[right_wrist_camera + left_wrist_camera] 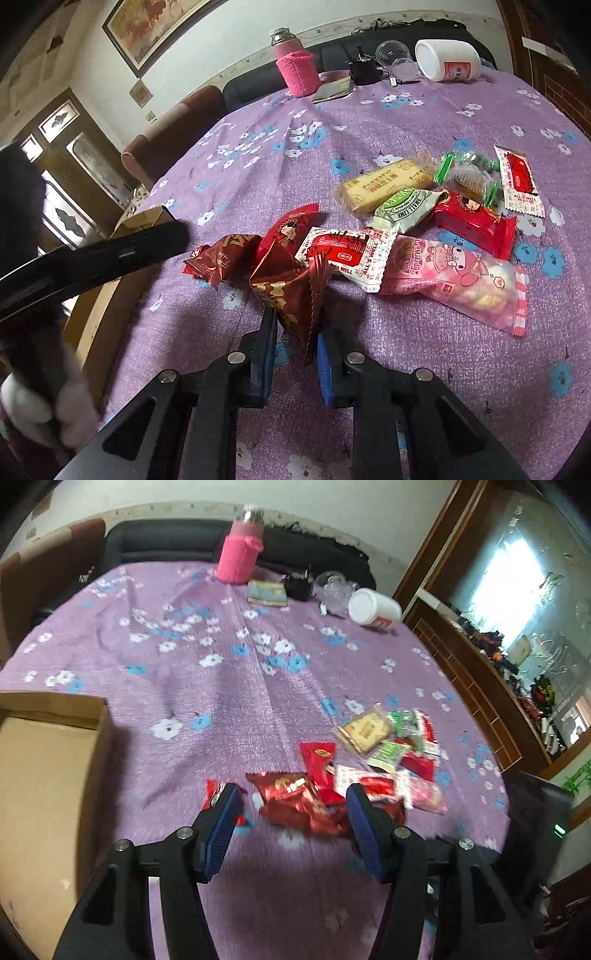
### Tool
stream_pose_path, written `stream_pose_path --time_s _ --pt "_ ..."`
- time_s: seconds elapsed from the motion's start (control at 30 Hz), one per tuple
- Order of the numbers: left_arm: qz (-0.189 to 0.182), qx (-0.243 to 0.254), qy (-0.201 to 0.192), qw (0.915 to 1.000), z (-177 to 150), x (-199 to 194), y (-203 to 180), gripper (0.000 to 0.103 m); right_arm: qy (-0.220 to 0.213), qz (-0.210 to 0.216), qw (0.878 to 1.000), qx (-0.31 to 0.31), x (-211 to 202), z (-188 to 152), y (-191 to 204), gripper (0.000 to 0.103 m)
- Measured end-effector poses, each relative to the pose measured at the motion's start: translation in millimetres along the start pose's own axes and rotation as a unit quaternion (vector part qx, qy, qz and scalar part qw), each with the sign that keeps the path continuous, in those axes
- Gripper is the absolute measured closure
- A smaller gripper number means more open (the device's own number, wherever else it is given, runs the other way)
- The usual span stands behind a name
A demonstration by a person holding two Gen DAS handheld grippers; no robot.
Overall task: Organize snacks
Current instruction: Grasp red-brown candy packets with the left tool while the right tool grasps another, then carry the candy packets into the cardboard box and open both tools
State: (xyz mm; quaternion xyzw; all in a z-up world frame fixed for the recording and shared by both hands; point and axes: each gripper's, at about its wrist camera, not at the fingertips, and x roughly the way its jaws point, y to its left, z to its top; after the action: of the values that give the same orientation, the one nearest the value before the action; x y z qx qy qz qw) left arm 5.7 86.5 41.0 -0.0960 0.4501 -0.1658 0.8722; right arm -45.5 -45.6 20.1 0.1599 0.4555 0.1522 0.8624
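Observation:
A pile of snack packets lies on the purple flowered tablecloth (221,701). My left gripper (291,805) is open above the near edge of the pile, with a shiny dark red foil packet (291,801) between its fingers, not gripped. My right gripper (295,328) is shut on a dark red foil packet with gold print (291,295), lifted a little. Around it lie another dark red packet (218,258), a red-and-white "All's Well" packet (343,254), a pink cartoon packet (454,284), a yellow biscuit packet (384,184) and a red packet (472,221).
An open cardboard box (48,775) stands at the table's left edge. At the far side stand a pink bottle (240,550), a white jar on its side (373,609), a clear cup (332,587), a black object (299,585) and a small booklet (267,592). The left gripper's arm (92,258) crosses the right wrist view.

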Motion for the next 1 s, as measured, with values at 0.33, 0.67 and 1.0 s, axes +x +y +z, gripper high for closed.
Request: stream_pose_path --time_s 0.33,0.67,1.0 --pt "0.044 0.065 0.026 0.9966 -1.7 41.5 -17.4 0.064 0.0 0.018 1.0 0.013 -0.3 -1.3 -3.1 0.085" --pt "0.013 0.008 -0.036 0.9992 -13.0 -20.4 2.3 0.065 -0.018 0.044 0.999 0.004 -9.3 -4.1 3.3 0.094" --pt "0.0 -0.08 -0.098 0.992 -56.1 -126.0 65.8 0.065 0.017 0.088 0.995 -0.032 -28.1 -25.0 33.6 0.09"
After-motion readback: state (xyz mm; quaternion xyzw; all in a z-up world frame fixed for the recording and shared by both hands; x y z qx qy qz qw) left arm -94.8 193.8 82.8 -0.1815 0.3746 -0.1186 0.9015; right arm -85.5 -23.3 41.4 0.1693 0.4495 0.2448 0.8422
